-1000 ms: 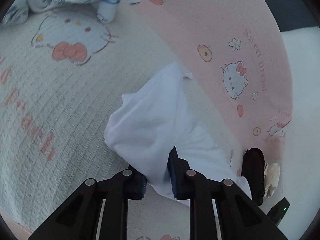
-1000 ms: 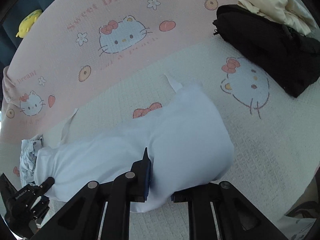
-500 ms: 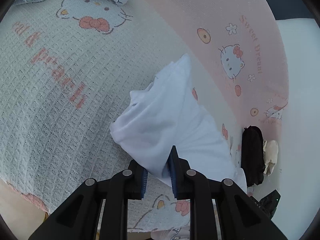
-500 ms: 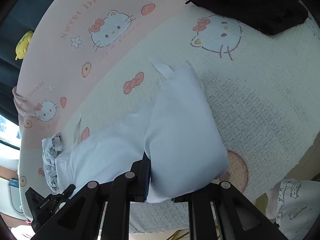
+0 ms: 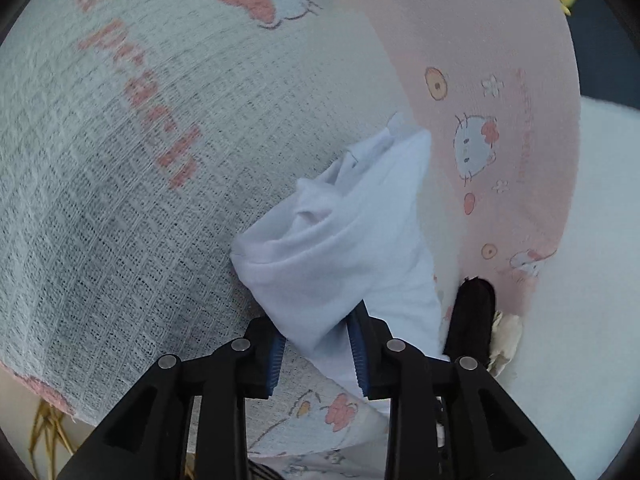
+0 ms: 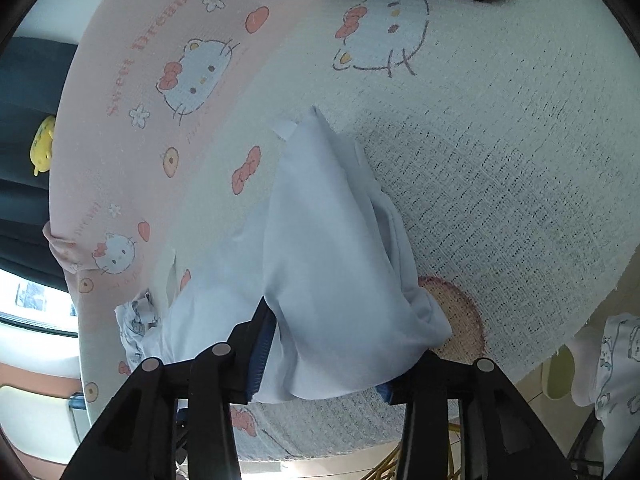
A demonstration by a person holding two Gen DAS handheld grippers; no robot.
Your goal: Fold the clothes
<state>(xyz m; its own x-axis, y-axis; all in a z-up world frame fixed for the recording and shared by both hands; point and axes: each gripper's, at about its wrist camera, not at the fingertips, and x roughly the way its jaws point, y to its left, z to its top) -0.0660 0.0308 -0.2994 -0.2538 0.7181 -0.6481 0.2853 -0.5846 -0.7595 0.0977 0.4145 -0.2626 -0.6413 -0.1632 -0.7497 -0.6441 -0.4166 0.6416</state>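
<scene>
white garment point(image 5: 344, 248) lies bunched on the waffle-weave cat-print blanket point(image 5: 100, 220), and both grippers have a fold of it between their pads. left gripper point(image 5: 318, 354) jaws have just been opening, still narrow. right gripper point(image 6: 320, 372) jaws have just opened wide.

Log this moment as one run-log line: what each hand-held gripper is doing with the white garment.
left hand-held gripper: opening, white garment between jaws | right hand-held gripper: opening, garment between jaws | surface: cartoon-cat blanket
</scene>
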